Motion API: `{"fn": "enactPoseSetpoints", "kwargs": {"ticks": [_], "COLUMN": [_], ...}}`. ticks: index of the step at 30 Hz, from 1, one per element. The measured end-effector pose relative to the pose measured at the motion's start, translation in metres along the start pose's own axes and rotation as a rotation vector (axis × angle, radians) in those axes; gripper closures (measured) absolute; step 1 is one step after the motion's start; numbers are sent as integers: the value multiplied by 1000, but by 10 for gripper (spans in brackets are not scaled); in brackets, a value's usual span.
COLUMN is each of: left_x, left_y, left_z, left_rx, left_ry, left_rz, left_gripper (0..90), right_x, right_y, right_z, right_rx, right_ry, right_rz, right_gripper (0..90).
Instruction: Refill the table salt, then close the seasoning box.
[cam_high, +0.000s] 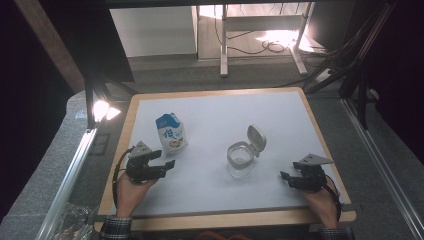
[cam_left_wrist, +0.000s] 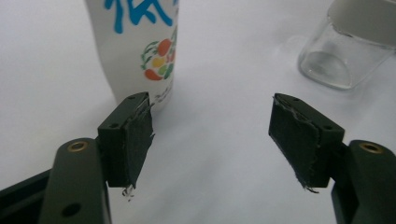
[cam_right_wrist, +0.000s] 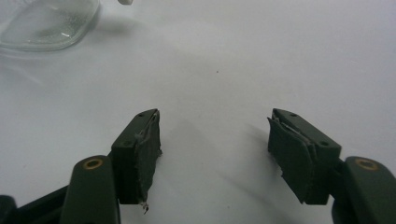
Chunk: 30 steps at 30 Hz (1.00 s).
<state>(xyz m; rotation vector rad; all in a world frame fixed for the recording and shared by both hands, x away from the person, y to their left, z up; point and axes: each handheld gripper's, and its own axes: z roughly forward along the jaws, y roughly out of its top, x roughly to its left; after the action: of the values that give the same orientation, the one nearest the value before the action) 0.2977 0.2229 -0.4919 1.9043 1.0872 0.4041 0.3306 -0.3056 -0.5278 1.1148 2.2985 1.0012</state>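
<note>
carton (cam_high: 171, 133): a small blue-and-white carton with a gabled top, upright on the left half of the table, its top folded closed as far as the high view shows. In the left gripper view it stands just past the left jaw, apart from it.
jar (cam_high: 240, 160): clear glass, upright near the middle of the table, well apart from the carton. Its hinged lid (cam_high: 256, 138) is tipped back, so the mouth is already open. It looks empty, though the glass makes this hard to tell.
left claw (cam_high: 170, 165): released, jaws spread with nothing between them, low over the table just in front of the carton and pointing toward it.
right claw (cam_high: 284, 175): released too, jaws apart over bare table, to the right of the jar and aimed at it, not touching.
table (cam_high: 210, 107): white top with a wooden rim, carrying the carton and jar.
done: jar stands opened and ready.
left: by my reading, nearly all of it; the carton is not yet gripped, lifted or opened, and nothing has gone into the jar.
stage: approach, both claws closing in on their things.
</note>
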Motion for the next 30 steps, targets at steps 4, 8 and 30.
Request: {"fn": "enactPoseSetpoints", "kwargs": {"ticks": [4,8,30], "left_x": [5,15,41], "left_y": [-2,-3,18], "left_z": [0,-1,10], "left_rx": [11,14,-2], "left_ry": [16,32,30], "left_rz": [2,-12,-3], "left_gripper": [283,261,284], "right_x": [0,1,2], "right_y": [0,0,-1], "right_z": [1,1,1], "right_rx": [3,4,0], "right_ry": [9,8,3], "right_rz": [-5,-10,-10], "right_gripper": [311,303,302]}}
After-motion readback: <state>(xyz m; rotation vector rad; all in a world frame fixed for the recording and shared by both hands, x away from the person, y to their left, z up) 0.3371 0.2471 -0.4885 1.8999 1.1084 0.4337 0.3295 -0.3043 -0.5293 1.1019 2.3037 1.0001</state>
